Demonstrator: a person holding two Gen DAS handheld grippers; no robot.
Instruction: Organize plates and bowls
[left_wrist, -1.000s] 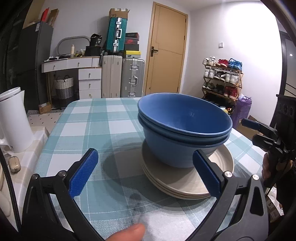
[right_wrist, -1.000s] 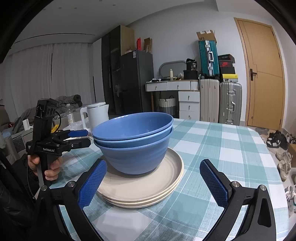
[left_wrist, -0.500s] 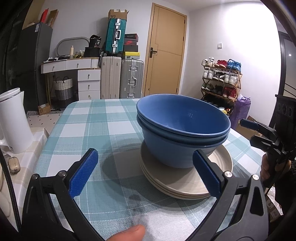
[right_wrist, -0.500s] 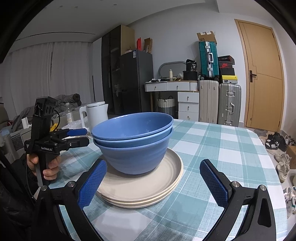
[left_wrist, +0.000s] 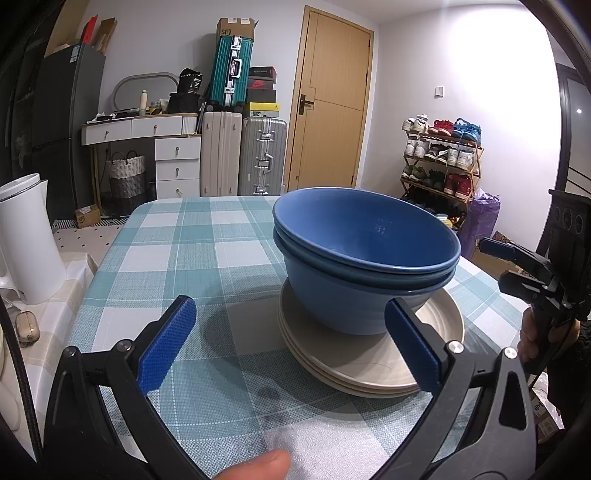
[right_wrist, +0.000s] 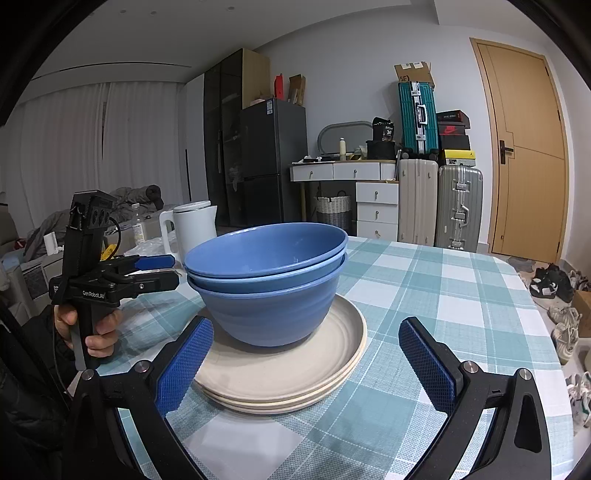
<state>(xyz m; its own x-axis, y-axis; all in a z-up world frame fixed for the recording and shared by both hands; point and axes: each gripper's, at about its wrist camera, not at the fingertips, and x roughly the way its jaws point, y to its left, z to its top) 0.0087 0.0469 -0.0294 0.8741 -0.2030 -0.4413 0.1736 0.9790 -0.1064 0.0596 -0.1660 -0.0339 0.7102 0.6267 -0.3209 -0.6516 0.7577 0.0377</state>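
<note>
Left wrist view: left gripper (left_wrist: 288, 347) spread wide, grasping nothing. At 1 o'clock, two nested blue ceramic bowls (left_wrist: 365, 254) sit on a stack of cream round plates (left_wrist: 369, 362) on the teal-checked counter (left_wrist: 192, 251). Top bowl is empty. Right gripper (left_wrist: 517, 266) at 3 o'clock, grasping nothing.

Right wrist view: right gripper (right_wrist: 304, 363) released, empty. Bowls (right_wrist: 269, 280) at 12 o'clock on the plates (right_wrist: 288, 373). White plastic kettle (right_wrist: 194, 229) at 11 o'clock. Stacking looks complete; nothing loose visible.
</note>
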